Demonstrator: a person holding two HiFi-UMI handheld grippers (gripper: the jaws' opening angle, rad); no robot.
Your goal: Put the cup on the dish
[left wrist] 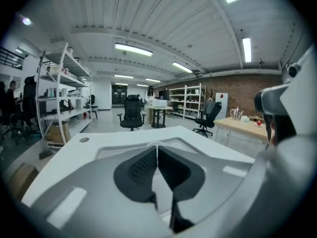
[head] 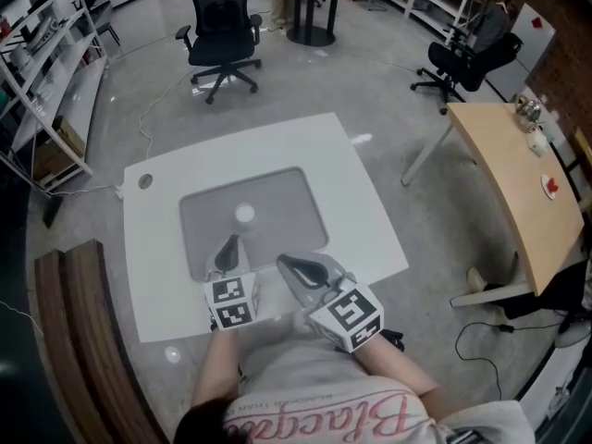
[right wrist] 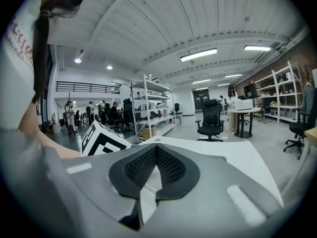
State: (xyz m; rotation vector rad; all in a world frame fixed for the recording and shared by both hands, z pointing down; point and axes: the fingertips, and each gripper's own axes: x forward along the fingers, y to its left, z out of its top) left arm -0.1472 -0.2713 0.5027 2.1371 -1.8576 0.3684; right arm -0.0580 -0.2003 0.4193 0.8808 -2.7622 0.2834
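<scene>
Hovering over table (head: 365,206) | left gripper (head: 230,242) | right gripper (head: 284,261) | both jaws closed, empty

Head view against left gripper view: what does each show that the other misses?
Only the head view: the person's shirt and the marker cube on the left gripper. Only the left gripper view: the ceiling lights, and that gripper's jaws seen close, shut with nothing between them. Both: the white table, its grey mat, the black office chair and the wooden table.
</scene>
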